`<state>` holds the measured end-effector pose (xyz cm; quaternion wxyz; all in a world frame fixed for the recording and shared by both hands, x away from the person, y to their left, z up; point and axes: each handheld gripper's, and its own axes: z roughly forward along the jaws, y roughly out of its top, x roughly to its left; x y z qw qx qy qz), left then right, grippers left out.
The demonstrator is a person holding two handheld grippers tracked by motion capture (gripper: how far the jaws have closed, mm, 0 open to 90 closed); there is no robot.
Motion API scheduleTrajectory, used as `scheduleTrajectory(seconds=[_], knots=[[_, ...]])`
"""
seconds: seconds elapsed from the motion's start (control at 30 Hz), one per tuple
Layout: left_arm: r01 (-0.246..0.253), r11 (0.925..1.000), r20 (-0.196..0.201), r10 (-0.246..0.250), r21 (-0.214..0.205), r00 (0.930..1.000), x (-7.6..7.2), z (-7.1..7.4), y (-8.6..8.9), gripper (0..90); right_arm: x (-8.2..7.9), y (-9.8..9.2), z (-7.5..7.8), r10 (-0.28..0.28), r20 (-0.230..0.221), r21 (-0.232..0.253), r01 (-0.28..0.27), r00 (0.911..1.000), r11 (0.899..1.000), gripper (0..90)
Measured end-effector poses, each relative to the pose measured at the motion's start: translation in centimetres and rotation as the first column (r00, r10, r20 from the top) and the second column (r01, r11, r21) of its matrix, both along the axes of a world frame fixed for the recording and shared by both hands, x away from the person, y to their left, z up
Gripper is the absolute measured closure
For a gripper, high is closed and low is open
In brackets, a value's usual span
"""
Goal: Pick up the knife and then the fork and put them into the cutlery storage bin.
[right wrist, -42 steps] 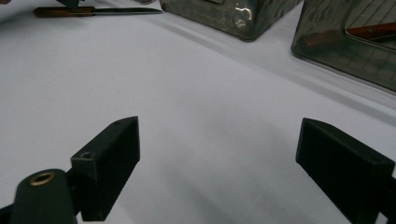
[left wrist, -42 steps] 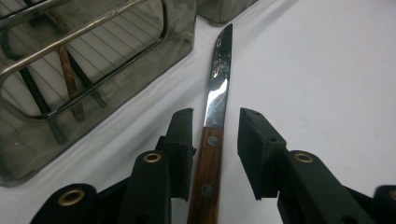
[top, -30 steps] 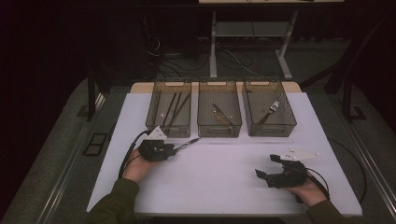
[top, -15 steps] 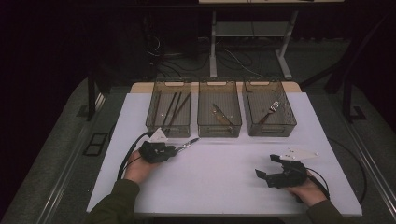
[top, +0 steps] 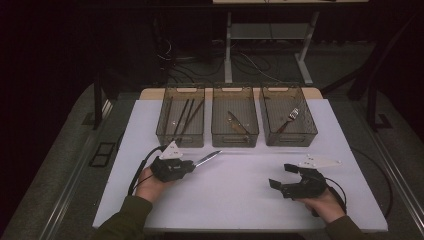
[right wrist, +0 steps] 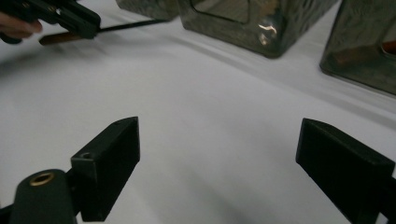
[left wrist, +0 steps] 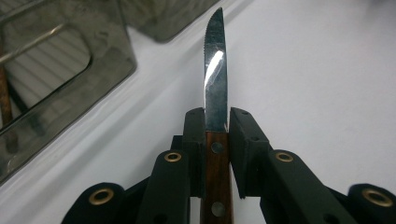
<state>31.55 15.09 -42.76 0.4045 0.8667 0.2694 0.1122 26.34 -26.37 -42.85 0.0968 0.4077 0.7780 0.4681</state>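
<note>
Left gripper (top: 192, 165) clamps a wooden-handled steel table knife (top: 207, 159); right gripper (top: 285, 176) rests with jaws wide apart.

The left jaws, which have just been closing, pinch the knife where handle meets blade, its tip aimed up and right, in front of the left smoked-plastic bin (top: 180, 140) on the white tabletop (top: 240, 195). Beyond sit the middle bin (top: 235, 135) and right bin (top: 290, 136). Nothing lies between the right jaws.

Left gripper (top: 192, 165) closes tighter on the knife (left wrist: 215, 88). Knife now sits lifted, slightly nearer the left bin (top: 180, 116).
</note>
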Motion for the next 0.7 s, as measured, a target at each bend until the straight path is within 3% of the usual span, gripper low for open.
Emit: scheduleTrajectory(seconds=[0.1, 0.23, 0.4, 0.53, 0.7], knots=[[0.002, 0.9994, 0.006, -0.002, -0.035, 1.0, -0.5, 0.5, -0.8, 77.2, 0.1, 0.4, 0.5, 0.038, -0.015, 0.043, -0.038, 0.9992, 0.998, 13.4], [0.014, 0.9971, 0.02, -0.012, -0.074, 0.9997, -1.2, 1.2, -2.2, 77.2, 0.3, 1.2, 0.9, 0.05, -0.022, 0.076, -0.048, 0.9985, 0.996, 14.6], [0.033, 0.9936, 0.04, -0.028, -0.108, 0.9988, -1.9, 2.0, -4.4, 77.2, 1.2, 2.7, 1.3, 0.069, -0.026, 0.133, -0.065, 0.9973, 0.989, 25.6], [0.06, 0.9904, 0.059, -0.053, -0.125, 0.9968, -2.4, 2.3, -6.0, 77.2, 1.8, 4.4, 1.4, 0.118, -0.019, 0.169, -0.113, 0.9929, 0.979, 35.4], [0.072, 0.9861, 0.085, -0.06, -0.15, 0.9946, -2.5, 2.8, -7.3, 77.2, 2.7, 5.7, 1.1, 0.152, -0.056, 0.25, -0.133, 0.9868, 0.959, 46.1]])
